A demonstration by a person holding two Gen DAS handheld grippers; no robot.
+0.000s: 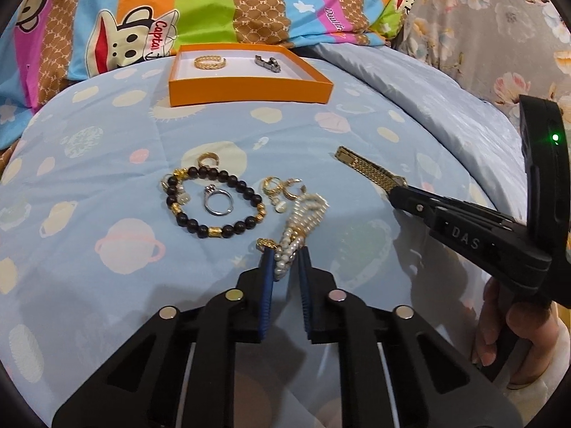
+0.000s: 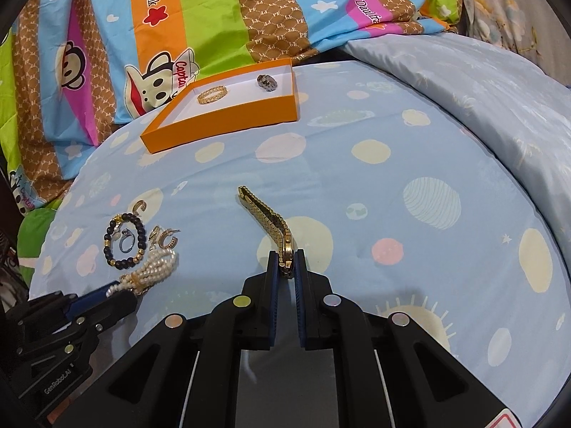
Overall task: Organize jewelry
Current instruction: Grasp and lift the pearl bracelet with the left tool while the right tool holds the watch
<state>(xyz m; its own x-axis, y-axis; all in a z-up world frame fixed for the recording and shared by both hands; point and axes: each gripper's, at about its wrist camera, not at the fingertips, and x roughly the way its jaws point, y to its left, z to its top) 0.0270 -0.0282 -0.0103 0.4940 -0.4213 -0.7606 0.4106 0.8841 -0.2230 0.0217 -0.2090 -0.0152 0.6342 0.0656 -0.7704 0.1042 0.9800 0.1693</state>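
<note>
My left gripper (image 1: pixel 285 262) is shut on the near end of a white pearl bracelet (image 1: pixel 303 221), which lies on the blue bedspread; it also shows in the right wrist view (image 2: pixel 157 265). My right gripper (image 2: pixel 286 265) is shut on a gold watch (image 2: pixel 271 230), whose strap stretches away over the bed; it shows in the left wrist view too (image 1: pixel 367 167). An orange tray (image 1: pixel 249 91) at the back holds a gold bangle (image 1: pixel 210 61) and a dark metal piece (image 1: pixel 267 61). A black bead bracelet (image 1: pixel 214 201), a silver ring (image 1: pixel 217 201) and gold earrings (image 1: pixel 282 187) lie loose.
A colourful cartoon pillow (image 1: pixel 142 18) lies behind the tray. A folded pale blue quilt (image 2: pixel 481 107) rises on the right. A floral sheet (image 1: pixel 499 18) is at the far right.
</note>
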